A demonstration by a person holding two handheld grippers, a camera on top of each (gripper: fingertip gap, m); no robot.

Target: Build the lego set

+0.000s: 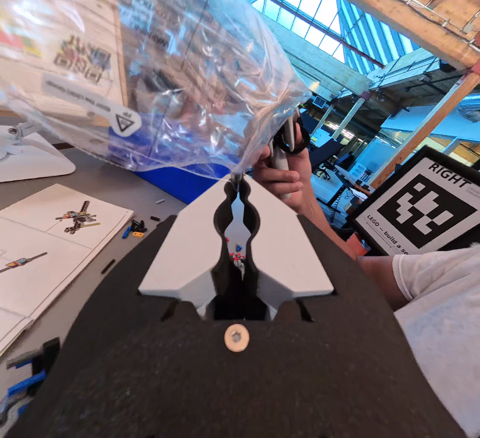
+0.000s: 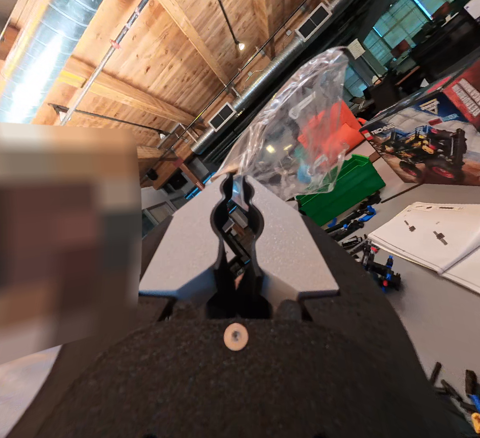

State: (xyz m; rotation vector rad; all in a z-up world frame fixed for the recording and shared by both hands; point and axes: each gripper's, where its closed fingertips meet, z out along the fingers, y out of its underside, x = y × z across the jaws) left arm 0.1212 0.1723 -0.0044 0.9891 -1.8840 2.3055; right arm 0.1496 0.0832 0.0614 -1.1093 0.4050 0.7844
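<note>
A clear plastic bag [image 1: 166, 67] hangs in the air above the grey table. My left gripper [image 1: 235, 179] is shut on its lower corner. The person's hand [image 1: 280, 176] holds the right gripper farther off at the bag's right edge. In the right wrist view my right gripper [image 2: 237, 181] is shut on a corner of the crumpled bag [image 2: 293, 134]. Small loose lego pieces [image 1: 136, 229] lie on the table, and red ones [image 1: 235, 256] show between my left fingers. A partly built black and blue lego assembly [image 2: 380, 268] lies beside the open instruction booklet [image 2: 428, 235].
The booklet also lies at the left in the left wrist view [image 1: 52, 238]. A green bin [image 2: 348, 186], an orange bin [image 2: 348, 124] and the lego box [image 2: 428, 147] stand at the back. A framed marker board [image 1: 420, 207] stands to the right. More loose pieces [image 2: 465, 386] lie near the front edge. My right fingertips sit around 12 centimeters from my left ones.
</note>
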